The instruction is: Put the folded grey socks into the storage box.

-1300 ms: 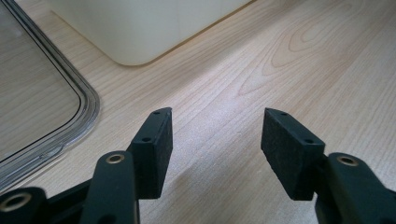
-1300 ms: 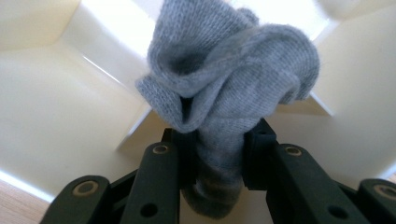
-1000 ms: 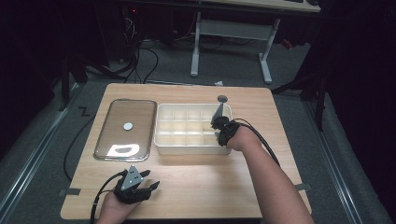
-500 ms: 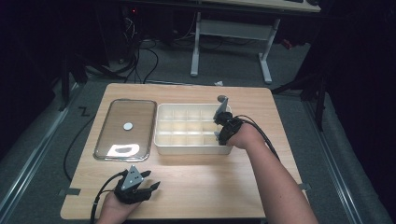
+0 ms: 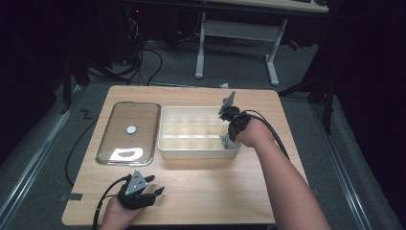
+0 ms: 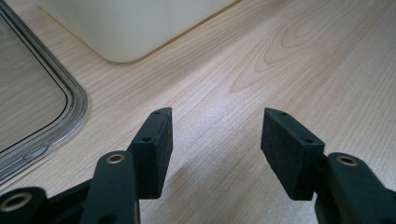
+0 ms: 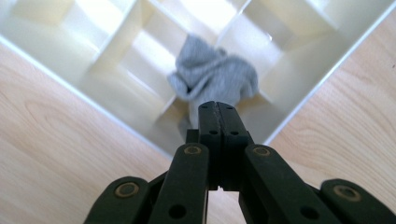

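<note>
A: Why is the right gripper [image 7: 218, 108] pinched tight over the divided bin [image 5: 167, 143]?

B: Its jaws have just been closing, and the pads meet on a fold of the grey cloth [image 7: 212, 74]. The cloth hangs bunched from the tips above the compartment at the bin's near right corner, close to the table's right edge. I judge that a thin pinch is the surest way to draw soft fabric out of a narrow cell.

A: And against a second ago?

B: The hand sits a little higher over that corner, so the cloth [image 5: 226, 139] shows at the rim.

A: The left gripper [image 5: 154, 185]?

B: It rests by the table's [image 5: 268, 191] near edge, jaws apart with bare wood between them, out of the way. The clear lid [image 5: 128, 132] lies flat just left of the bin, leaving it uncovered for reaching in.
</note>
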Demonstrator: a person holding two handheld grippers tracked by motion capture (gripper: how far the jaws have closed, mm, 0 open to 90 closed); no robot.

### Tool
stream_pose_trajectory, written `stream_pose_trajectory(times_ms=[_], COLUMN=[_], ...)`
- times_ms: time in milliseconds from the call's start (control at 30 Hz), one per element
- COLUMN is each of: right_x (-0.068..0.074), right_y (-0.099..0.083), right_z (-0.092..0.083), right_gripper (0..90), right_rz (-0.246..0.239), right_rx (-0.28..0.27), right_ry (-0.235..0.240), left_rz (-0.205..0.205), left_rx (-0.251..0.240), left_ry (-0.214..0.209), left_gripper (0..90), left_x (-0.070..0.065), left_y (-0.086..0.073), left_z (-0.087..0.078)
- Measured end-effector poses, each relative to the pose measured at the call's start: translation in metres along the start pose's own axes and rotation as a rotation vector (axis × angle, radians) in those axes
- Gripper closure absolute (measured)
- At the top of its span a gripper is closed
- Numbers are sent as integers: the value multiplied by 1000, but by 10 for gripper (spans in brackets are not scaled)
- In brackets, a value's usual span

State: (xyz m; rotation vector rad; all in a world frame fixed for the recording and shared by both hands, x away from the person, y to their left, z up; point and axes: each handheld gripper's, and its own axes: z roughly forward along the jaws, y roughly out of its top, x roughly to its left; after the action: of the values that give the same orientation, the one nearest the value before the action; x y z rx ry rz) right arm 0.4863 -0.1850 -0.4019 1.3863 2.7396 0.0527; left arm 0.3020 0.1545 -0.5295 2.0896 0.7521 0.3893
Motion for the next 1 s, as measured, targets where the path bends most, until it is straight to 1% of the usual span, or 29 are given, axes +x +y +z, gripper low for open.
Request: stream_pose_trajectory(times_ms=[100,133,167,200,267,300,333,367,467,500,533,567,600,633,733,767,800,900,967,1000], right_x=[1,1,1,1,2,2,1,0,0,2,2,2,3,2,2,2,1,1,1,1], right_y=[3,5,5,6,7,7,8,8,9,9,10,10,11,13,15,16,17,18,18,17], right_z=[2,8,8,16,24,24,30,33,43,47,50,50,54,60,63,64,65,67,67,68], right_gripper=[900,900,900,900,900,900,900,900,900,900,900,900,900,900,900,900,900,900,900,900], right_rz=[12,21,21,21,35,35,28,24,17,30,11,11,20,14,13,23,24,64,67,57], right_rx=[-2,8,8,21,33,33,39,44,79,90,93,93,102,120,131,139,146,161,157,147], right_ry=[-8,-17,-17,-20,-23,-23,-20,-21,-19,-17,-24,-24,-26,-27,-23,-22,-15,-6,-4,-10], left_rz=[-2,-3,-3,-3,-5,-5,-4,-4,-6,-5,-5,-4,-6,-4,-4,-4,-2,-3,-3,-3], left_rx=[-1,-2,-2,-1,-4,-4,-2,-2,-4,-2,-2,-2,-2,1,0,0,3,3,3,3], left_ry=[-1,-1,-1,-2,0,0,-3,-3,-4,-4,-4,-3,-5,-6,-5,-5,-6,-9,-10,-11], left_gripper=[442,442,442,442,443,443,442,442,442,442,442,442,442,442,442,442,442,442,442,442], left_x=[0,0,0,1,0,0,0,0,0,0,0,0,0,0,0,0,0,-1,-1,-1], left_y=[0,0,0,0,0,0,0,0,0,0,0,-1,-1,-1,-1,-1,-1,-1,-1,-1], left_z=[0,0,0,0,0,0,0,0,0,0,0,0,0,0,1,1,1,1,1,1])
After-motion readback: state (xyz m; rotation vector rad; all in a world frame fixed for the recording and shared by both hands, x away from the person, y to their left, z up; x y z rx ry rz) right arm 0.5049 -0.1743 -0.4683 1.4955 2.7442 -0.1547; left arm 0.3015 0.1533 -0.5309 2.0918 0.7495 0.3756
